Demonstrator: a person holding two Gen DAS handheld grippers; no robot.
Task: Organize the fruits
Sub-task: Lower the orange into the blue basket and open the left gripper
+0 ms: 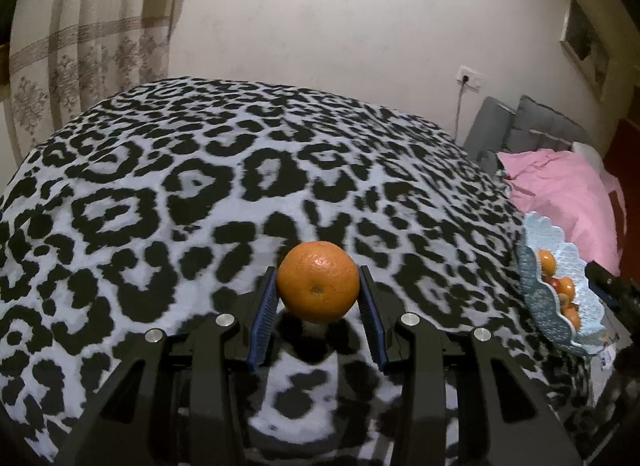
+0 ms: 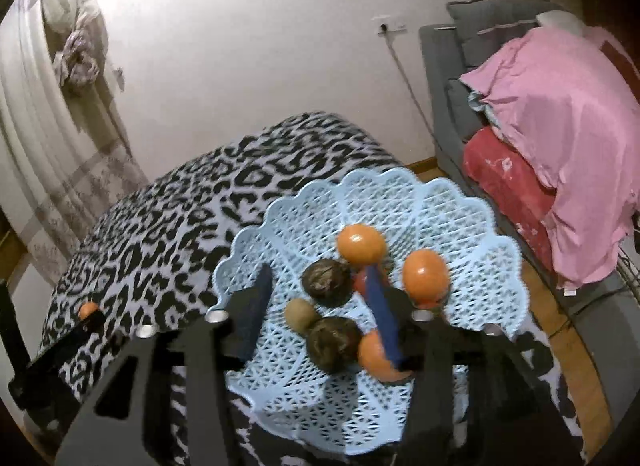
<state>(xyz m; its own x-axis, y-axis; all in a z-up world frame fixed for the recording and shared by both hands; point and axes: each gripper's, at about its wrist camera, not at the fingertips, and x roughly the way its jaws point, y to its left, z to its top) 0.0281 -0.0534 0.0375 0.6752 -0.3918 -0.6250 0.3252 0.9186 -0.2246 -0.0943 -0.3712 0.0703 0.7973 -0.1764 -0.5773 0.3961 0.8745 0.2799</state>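
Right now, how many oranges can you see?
4. One orange sits between the left gripper's fingers above the bed. Three lie in the basket: far, right, and near. A red fruit behind the finger is partly hidden; more may be.

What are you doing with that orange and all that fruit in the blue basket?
Someone is tidying fruit with a gripper in each hand. The left gripper holds an orange between its blue pads, lifted above the spotted blanket. The right gripper hangs open over the light blue basket, which already holds oranges, two dark round fruits and a small brown one. The held orange is not in the basket yet.
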